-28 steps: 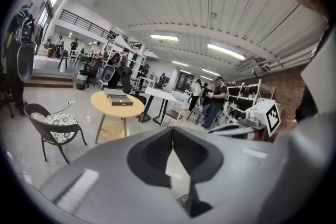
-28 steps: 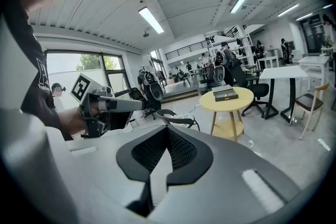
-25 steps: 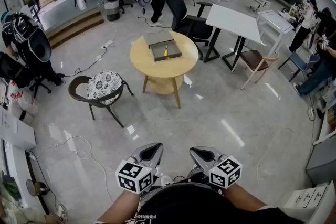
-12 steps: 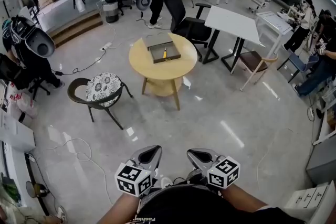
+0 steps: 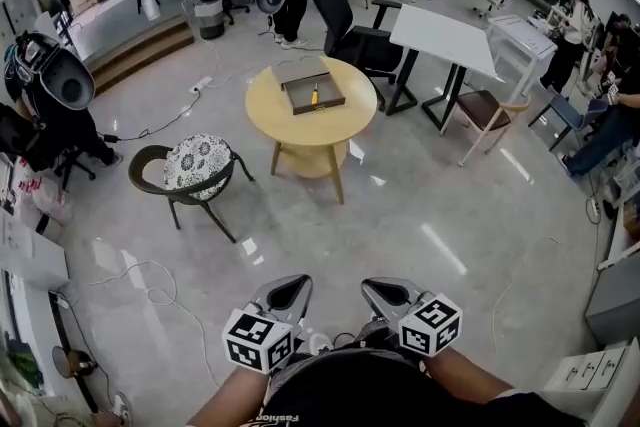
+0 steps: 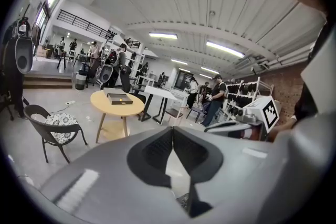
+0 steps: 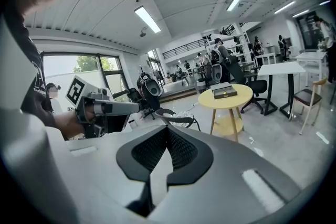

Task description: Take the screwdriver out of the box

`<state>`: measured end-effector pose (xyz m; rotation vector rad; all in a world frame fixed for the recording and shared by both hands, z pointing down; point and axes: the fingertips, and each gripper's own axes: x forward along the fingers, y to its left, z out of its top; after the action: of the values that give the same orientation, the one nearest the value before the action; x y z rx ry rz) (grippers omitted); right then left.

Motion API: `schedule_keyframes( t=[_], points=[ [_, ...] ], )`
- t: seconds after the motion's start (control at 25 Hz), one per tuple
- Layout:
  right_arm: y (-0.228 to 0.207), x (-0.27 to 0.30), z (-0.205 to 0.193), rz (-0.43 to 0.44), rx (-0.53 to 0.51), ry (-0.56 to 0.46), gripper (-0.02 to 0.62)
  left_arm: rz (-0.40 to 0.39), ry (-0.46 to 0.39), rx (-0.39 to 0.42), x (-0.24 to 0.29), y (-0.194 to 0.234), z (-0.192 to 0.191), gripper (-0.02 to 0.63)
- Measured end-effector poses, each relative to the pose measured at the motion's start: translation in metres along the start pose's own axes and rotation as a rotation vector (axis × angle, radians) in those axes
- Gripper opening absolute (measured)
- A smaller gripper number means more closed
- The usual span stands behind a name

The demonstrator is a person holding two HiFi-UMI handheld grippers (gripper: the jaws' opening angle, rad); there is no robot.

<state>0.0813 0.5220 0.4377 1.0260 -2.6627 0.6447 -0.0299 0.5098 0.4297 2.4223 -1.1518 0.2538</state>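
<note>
A shallow grey box (image 5: 313, 94) lies on a round yellow table (image 5: 300, 123) far across the floor, with a yellow-handled screwdriver (image 5: 314, 96) inside it. The box also shows small in the left gripper view (image 6: 122, 99) and the right gripper view (image 7: 224, 93). Both grippers are held close to the person's body, well short of the table. My left gripper (image 5: 285, 286) is shut with nothing in it, its tips meeting in its own view (image 6: 172, 129). My right gripper (image 5: 385, 288) is shut and empty too (image 7: 166, 128).
A patterned-cushion chair (image 5: 190, 170) stands left of the round table. A black office chair (image 5: 352, 33) and a white desk (image 5: 445, 40) stand behind it, with a wooden chair (image 5: 490, 115) at the right. A cable (image 5: 140, 280) trails on the floor at left. People stand in the background.
The head view has shifted slightly; the table sits a touch higher in the frame. Both grippers stay where they were, shut.
</note>
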Motion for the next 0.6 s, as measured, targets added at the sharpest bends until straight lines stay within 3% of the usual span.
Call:
schedule_keyframes(
  t=[0.6],
  points=[
    [0.0008, 0.0066, -0.0053, -0.03, -0.01, 0.036, 0.002, -0.032, 0.017, 0.008, 0.0056, 0.0078, -0.0043, 0.06]
  ],
)
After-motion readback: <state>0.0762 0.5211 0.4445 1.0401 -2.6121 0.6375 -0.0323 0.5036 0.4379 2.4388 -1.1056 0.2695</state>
